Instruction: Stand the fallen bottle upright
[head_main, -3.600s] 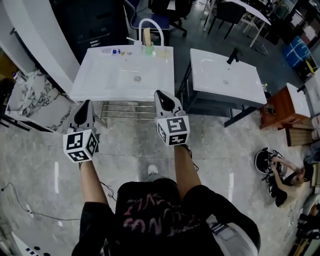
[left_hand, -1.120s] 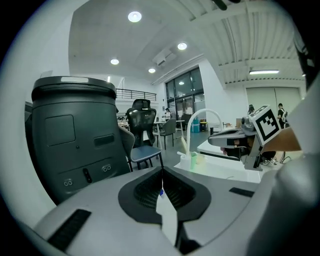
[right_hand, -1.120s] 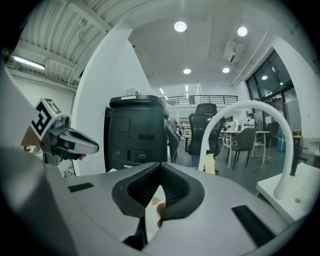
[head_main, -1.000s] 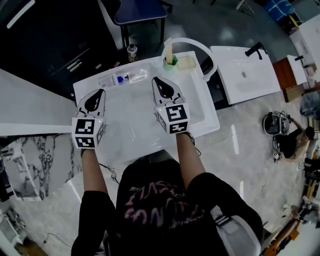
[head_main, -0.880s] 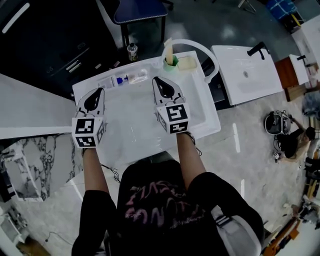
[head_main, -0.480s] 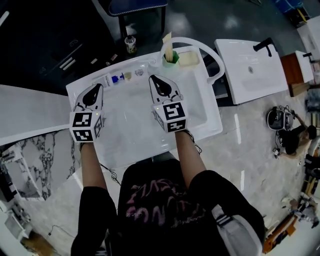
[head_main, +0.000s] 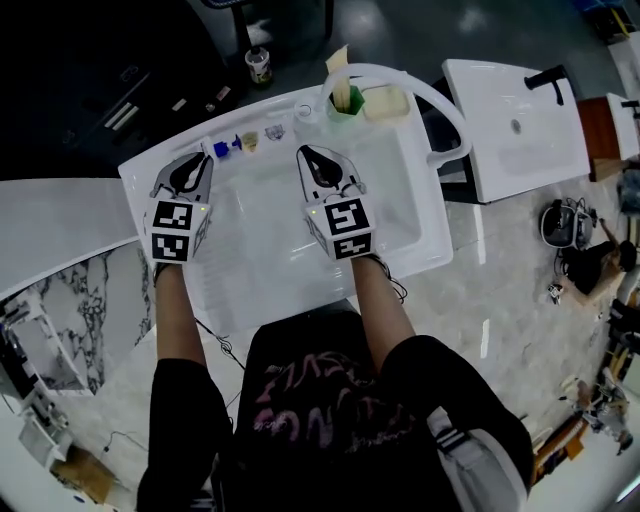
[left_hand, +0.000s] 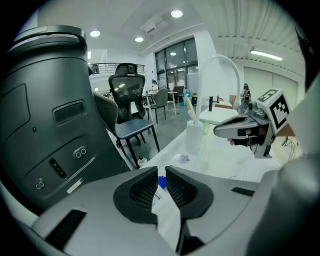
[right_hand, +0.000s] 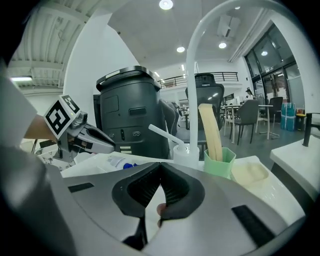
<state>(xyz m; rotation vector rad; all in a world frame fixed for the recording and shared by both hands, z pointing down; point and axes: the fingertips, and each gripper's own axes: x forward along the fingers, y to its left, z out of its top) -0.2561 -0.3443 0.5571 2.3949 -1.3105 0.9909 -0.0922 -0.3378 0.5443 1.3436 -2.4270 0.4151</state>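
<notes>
We record a person standing at a white sink unit (head_main: 270, 265) with a gripper in each hand, both held over the unit.

The fallen bottle (head_main: 214, 149) lies on its side on the back ledge, left of the basin. It is small and pale, with a blue cap. Two further small items lie just beside it along the same ledge; we cannot identify them at this size.

The left gripper (head_main: 188, 165) is over the drainboard. Its tips aim toward the ledge and stop short of the bottle, without contact. Its jaws have just been opening and now stand a narrow gap apart. Nothing sits between the pads. In the left gripper view the blue cap shows through the gap, beyond the tips.

The right gripper (head_main: 315, 160) is over the basin, to the right of the bottle and apart from it. Its jaw tips meet and it carries nothing.

A green cup (head_main: 345, 102) holding a pale beige strip stands at the back edge, near the foot of the white arched faucet (right_hand: 188, 105). A yellowish block (head_main: 388, 100) lies just beside the cup.

A dark grey cabinet (right_hand: 132, 115) stands behind the ledge. A second white basin (head_main: 520, 110) sits to the right, separate from the unit.
</notes>
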